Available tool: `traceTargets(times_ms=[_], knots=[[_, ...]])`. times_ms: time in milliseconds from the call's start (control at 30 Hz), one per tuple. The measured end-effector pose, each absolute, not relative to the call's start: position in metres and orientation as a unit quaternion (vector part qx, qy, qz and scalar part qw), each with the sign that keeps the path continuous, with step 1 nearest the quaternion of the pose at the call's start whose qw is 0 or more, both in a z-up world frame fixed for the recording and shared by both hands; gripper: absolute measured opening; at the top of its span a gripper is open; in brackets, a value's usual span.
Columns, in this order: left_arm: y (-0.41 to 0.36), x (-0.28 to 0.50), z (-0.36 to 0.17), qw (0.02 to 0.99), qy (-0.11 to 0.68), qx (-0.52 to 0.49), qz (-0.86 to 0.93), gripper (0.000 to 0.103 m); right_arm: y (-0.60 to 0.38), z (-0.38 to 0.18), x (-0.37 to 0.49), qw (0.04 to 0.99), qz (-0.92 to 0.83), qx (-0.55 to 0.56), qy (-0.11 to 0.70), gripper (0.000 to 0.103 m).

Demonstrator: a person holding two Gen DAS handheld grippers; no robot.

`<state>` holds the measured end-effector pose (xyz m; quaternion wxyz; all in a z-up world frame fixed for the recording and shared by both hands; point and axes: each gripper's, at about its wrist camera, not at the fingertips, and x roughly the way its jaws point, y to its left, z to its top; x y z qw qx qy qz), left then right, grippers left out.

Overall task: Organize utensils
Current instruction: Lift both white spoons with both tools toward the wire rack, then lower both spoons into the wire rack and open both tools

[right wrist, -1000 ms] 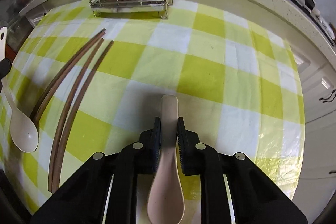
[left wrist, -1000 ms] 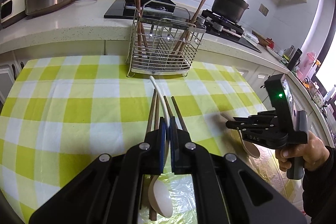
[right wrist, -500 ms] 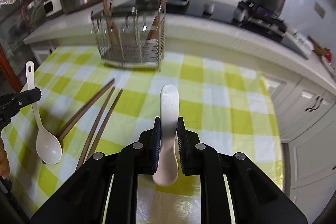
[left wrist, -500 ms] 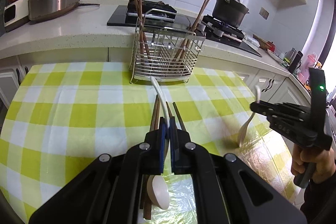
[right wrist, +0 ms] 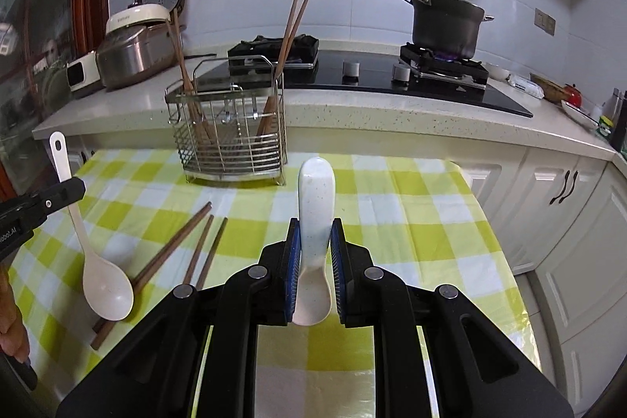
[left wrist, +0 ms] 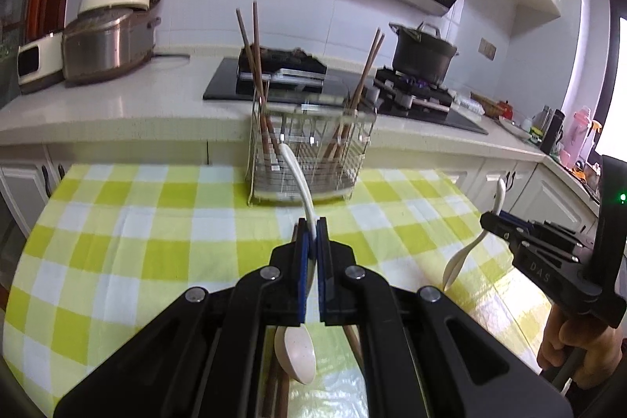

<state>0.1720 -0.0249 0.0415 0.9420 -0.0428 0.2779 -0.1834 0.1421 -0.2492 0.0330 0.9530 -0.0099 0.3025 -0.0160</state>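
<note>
Black pot (right wrist: 446, 20) on lit gas hob (right wrist: 443, 65); rice cooker (right wrist: 135, 44) open on counter (right wrist: 392, 112).

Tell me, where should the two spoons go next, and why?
Probably forward to the wire rack, then down into it, one at a time. The left gripper is shut on the long white spoon and the right gripper on the short spoon, both lifted off the checked cloth. The rack already holds upright chopsticks, with free space between them.

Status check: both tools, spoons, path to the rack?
Left tool shut on long white spoon. Right tool shut on short spoon. Wire rack ahead, chopsticks standing inside. Three loose chopsticks on cloth; nothing blocking.
</note>
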Motion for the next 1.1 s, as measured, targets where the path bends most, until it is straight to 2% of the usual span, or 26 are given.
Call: traceTargets(times_ms=[667,867,1100], knots=[[-0.038,0.265,0.163,0.976,0.128,-0.056,-0.169,0.004,-0.239,0.106,0.196,0.97,0.015,-0.003,0.243,0.015],[-0.046,0.303,0.174,0.98,0.114,-0.05,-0.157,0.004,-0.241,0.127,0.222,0.973,0.022,0.004,0.229,0.015],[-0.049,0.338,0.154,0.98,0.121,-0.047,-0.152,0.004,-0.232,0.147,0.246,0.977,0.035,0.001,0.212,0.015]])
